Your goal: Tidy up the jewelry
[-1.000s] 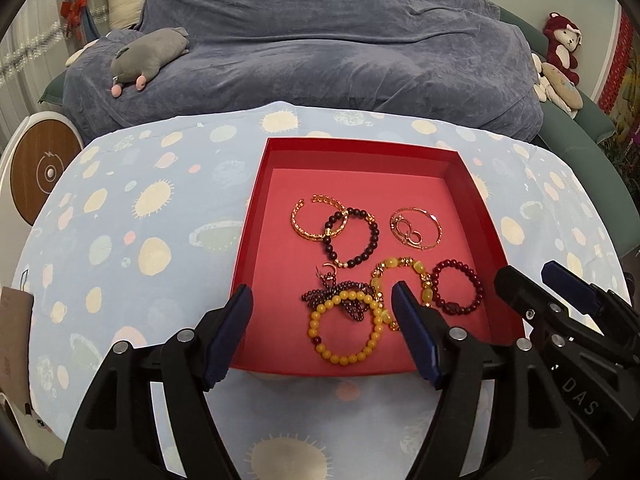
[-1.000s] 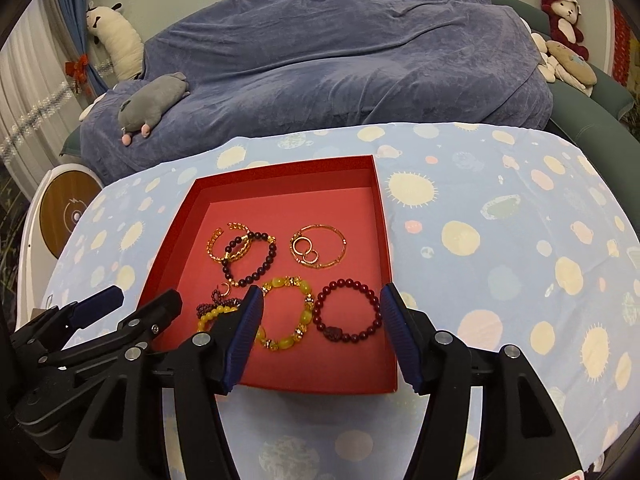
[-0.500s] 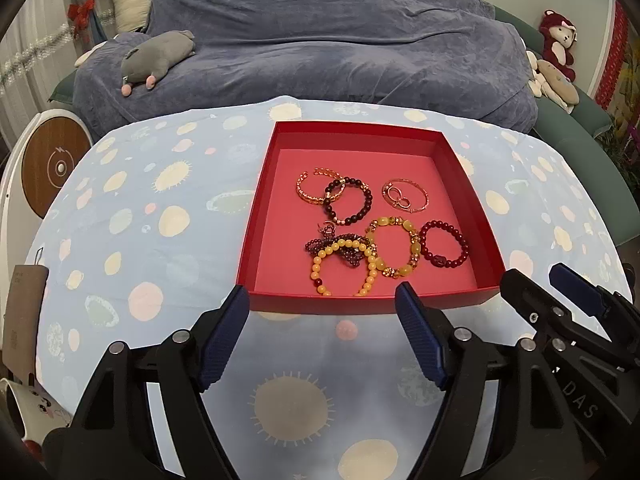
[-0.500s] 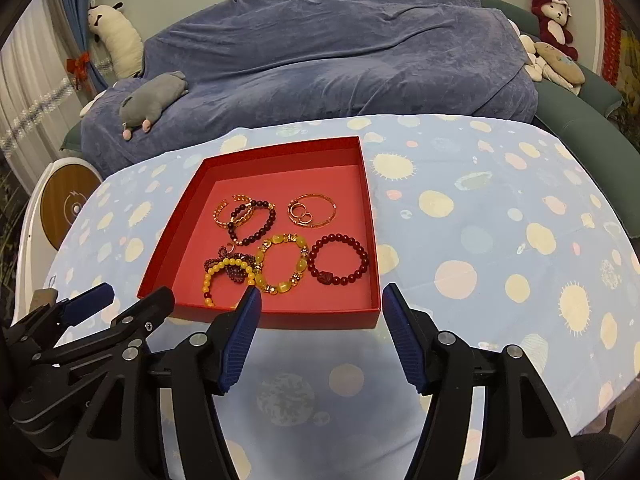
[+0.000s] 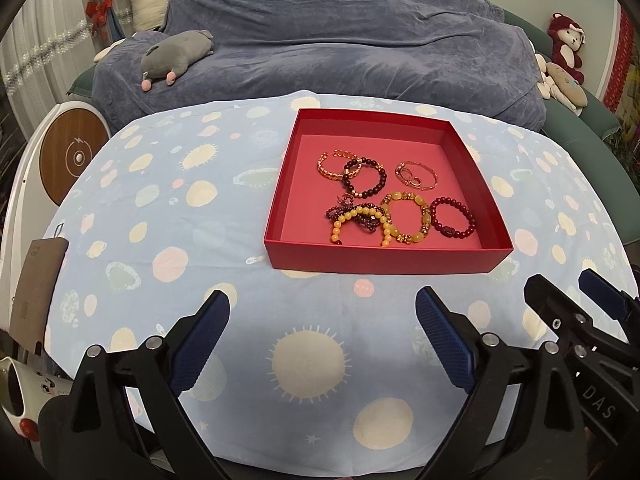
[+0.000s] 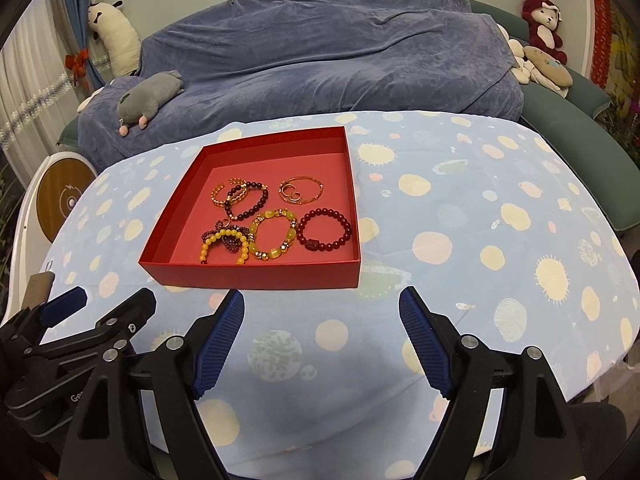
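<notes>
A shallow red box [image 5: 384,258] [image 6: 256,278] stands on the table and holds several bracelets: a dark red bead one [image 5: 454,218] [image 6: 325,229], a yellow bead one [image 5: 360,222] [image 6: 224,245], an amber one [image 5: 406,216] and gold bangles [image 5: 416,175] [image 6: 301,191]. My left gripper [image 5: 323,312] hovers over the cloth in front of the box, its jaws opening with nothing between them. My right gripper [image 6: 322,308] hangs beside it, also in front of the box, jaws opening and empty. Each gripper shows at the edge of the other's view.
The table wears a light blue cloth with sun and planet prints [image 5: 176,208] [image 6: 480,220]. Behind it a couch under a blue-grey cover [image 5: 340,48] carries plush toys [image 5: 176,58]. A round white and wood device [image 5: 68,156] stands at the left; a brown card [image 5: 36,288] lies at the table's left edge.
Both grippers have drawn back from over the box towards the near side of the table, and their jaws stand wider apart. The box and bracelets have not moved.
</notes>
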A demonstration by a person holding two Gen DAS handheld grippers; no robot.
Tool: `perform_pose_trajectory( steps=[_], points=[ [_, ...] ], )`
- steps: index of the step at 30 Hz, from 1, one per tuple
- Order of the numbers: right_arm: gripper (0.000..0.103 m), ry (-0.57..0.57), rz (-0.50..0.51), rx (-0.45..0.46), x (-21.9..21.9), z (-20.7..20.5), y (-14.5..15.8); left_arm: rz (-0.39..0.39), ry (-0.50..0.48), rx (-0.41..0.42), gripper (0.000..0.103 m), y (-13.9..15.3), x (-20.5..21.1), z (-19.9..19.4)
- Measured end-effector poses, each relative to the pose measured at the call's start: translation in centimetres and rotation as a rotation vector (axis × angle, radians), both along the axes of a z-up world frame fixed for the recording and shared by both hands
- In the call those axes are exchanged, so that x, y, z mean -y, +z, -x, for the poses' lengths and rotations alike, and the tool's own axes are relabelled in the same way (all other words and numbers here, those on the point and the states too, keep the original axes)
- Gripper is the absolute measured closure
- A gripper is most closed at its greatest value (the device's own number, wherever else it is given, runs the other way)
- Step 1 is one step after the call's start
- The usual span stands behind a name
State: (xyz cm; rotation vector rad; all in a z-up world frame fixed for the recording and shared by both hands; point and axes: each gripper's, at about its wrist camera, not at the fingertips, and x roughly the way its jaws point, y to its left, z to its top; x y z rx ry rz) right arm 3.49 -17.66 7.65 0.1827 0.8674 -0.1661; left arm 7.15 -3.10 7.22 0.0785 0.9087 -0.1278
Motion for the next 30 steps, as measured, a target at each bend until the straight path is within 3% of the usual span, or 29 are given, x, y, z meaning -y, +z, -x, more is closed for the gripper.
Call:
perform_pose_trajectory(
  steps=[9,12,30],
  points=[
    [0.017,0.009,0.006,-0.023,-0.2,1.2,-0.7,-0.033,0.012,-0.001,0.009,-0.7,-0.2,1.2],
    [0.006,-0.005,0.013,-0.017,0.0,1.6,-0.7,-0.037,0.019,-0.003,0.007,-0.9,-0.3,1.3],
    [0.006,-0.006,0.032,-0.020,-0.3,2.0,-0.9,-0.049,0.036,-0.006,0.007,-1.1,-0.4,1.5]
  ],
)
